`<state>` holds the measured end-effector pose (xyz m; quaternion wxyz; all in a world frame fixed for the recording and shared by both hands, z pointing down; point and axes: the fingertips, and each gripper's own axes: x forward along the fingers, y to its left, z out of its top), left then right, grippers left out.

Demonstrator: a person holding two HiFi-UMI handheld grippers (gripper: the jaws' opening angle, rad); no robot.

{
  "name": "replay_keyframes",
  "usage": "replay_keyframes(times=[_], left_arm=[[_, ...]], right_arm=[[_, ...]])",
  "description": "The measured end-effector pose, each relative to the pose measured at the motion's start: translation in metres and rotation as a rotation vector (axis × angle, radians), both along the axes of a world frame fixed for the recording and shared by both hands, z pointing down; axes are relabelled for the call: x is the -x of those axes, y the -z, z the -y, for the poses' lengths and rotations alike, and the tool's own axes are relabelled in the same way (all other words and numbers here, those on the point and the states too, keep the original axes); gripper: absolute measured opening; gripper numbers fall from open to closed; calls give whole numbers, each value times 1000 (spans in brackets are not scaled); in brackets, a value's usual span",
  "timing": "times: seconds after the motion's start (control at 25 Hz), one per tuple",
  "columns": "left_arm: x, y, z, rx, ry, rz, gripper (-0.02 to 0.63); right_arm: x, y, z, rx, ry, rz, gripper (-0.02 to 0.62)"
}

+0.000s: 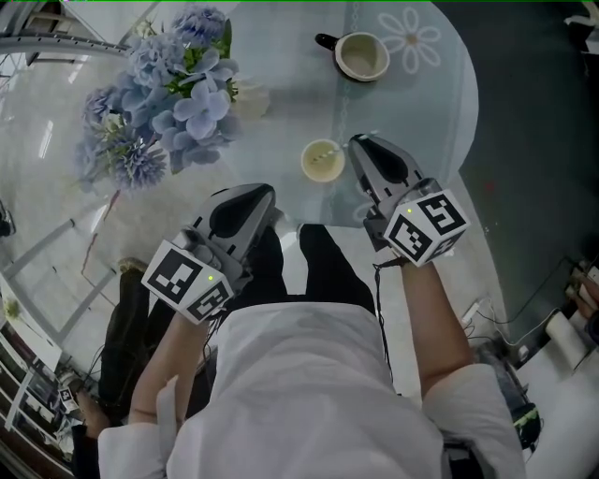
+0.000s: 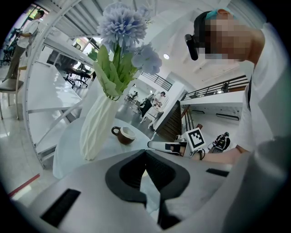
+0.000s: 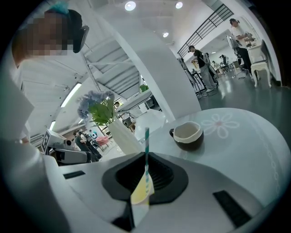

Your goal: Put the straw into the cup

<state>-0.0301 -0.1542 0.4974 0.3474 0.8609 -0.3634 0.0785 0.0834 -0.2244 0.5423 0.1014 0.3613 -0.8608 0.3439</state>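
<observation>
One straw [image 3: 146, 141] upright in R gripper [image 1: 358, 142] (cup [image 1: 323, 161] beside).

It looks like a café corner in a big, bright public hall. A round glass table [image 1: 449, 112] printed with a daisy carries a white vase [image 2: 97, 127] of blue flowers [image 1: 178, 94] and a brown coffee cup [image 1: 361, 56]. Beyond, people [image 3: 198, 61] gather around white chairs under ceiling spotlights [image 3: 130, 6], near a staircase [image 2: 169, 123] and a railed gallery [image 2: 213, 88].

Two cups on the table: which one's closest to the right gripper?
The pale yellow cup, beside the right gripper; the dark handled mug sits farther off.
</observation>
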Motion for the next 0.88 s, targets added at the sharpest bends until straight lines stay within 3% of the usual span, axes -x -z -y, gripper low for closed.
replay_keyframes(times=[0.64, 0.88], left_arm=[[3, 17, 5, -34, -8, -9, 21], [-1, 29, 5, -54, -20, -19, 21]], right_arm=[[-4, -4, 6, 45, -47, -29, 40], [-6, 4, 4, 50, -58, -18, 94]])
